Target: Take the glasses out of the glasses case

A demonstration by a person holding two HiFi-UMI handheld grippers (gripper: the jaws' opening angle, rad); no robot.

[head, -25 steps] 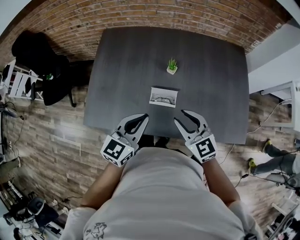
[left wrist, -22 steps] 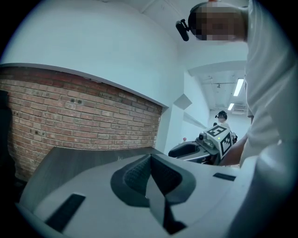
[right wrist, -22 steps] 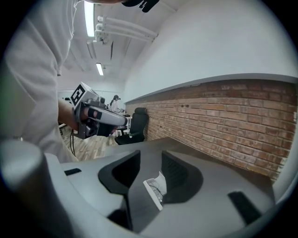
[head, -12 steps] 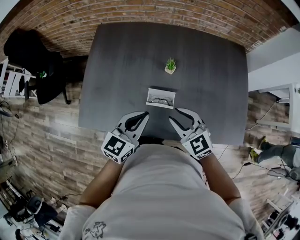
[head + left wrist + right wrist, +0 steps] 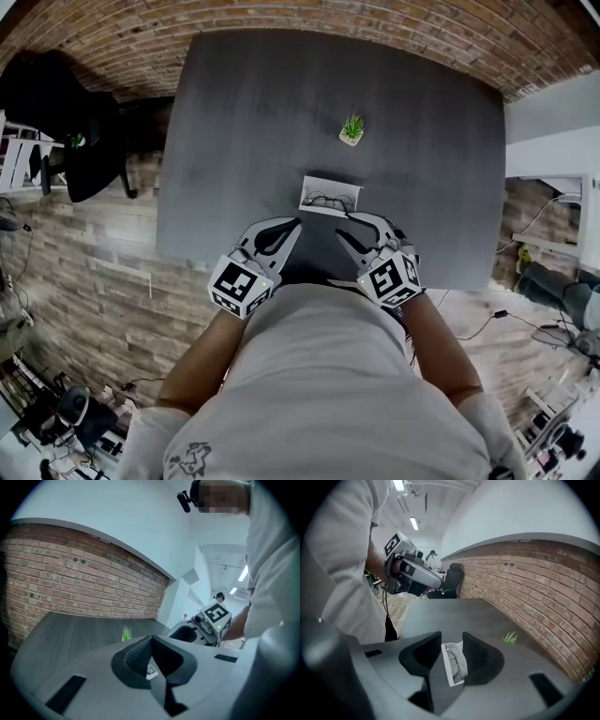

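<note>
Dark bench (image 5: 244, 122); open glasses case (image 5: 309, 208), glasses (image 5: 330, 199) inside, just ahead of both tongs. Right tongs (image 5: 344, 226) spread wide, left tongs (image 5: 296, 223) closed, both empty. Approach step, by the look of it; next, frame pinched and lifted out.

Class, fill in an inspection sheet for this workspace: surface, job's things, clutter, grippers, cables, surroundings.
Surface: dark grey table.
Job's things: glasses case lying open, glasses inside.
Clutter: small potted plant beyond the case.
Grippers: left gripper shut, empty; right gripper open, empty, aimed at the case.
Cables: cable on the floor right of the table.
Surroundings: brick wall, wood floor, black chair.
</note>
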